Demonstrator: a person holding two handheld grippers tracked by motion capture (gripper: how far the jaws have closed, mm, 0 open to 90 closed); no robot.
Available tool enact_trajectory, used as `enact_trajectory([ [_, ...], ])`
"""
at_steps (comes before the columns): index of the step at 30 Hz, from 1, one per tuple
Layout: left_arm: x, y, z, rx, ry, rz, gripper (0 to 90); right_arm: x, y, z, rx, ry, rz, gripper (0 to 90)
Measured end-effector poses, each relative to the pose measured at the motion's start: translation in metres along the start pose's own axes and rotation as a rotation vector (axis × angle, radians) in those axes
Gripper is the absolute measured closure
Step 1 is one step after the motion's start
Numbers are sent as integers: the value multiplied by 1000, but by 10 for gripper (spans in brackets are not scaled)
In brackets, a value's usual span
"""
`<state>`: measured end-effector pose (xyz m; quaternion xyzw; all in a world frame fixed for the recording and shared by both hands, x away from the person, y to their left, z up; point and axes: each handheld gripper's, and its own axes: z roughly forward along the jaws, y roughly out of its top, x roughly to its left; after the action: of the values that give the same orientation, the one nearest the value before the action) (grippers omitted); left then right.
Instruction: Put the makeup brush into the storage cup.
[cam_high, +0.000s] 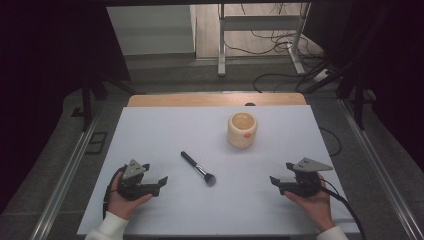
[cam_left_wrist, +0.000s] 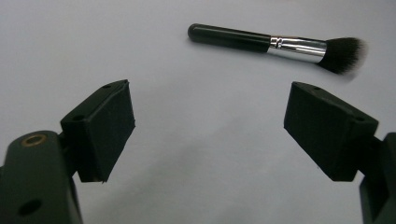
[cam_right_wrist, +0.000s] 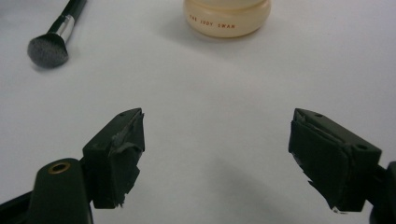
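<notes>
White table (cam_high: 165, 135), black silver-collared makeup brush (cam_high: 198, 169) flat.

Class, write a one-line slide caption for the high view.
Two open grippers, left and right, rest on a white table flanking a makeup brush, cream jar beyond.

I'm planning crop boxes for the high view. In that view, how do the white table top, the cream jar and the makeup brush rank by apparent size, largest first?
1. white table top, by far the largest.
2. cream jar and makeup brush: too alike to rank. The brush is longer but thin; the jar is bulkier and sits farther from the camera.
</notes>
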<state>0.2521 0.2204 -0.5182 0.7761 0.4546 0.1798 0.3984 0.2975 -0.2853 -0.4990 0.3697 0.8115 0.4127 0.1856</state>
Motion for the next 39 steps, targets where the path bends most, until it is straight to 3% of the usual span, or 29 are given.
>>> enact_trajectory([
  [13, 0, -2, 0, 6, 2, 10, 166, 2, -2, -1, 14, -12, -29, 191],
  [39, 0, -1, 0, -1, 2, 10, 165, 0, -3, -8, -9, -25, -26, 190],
])
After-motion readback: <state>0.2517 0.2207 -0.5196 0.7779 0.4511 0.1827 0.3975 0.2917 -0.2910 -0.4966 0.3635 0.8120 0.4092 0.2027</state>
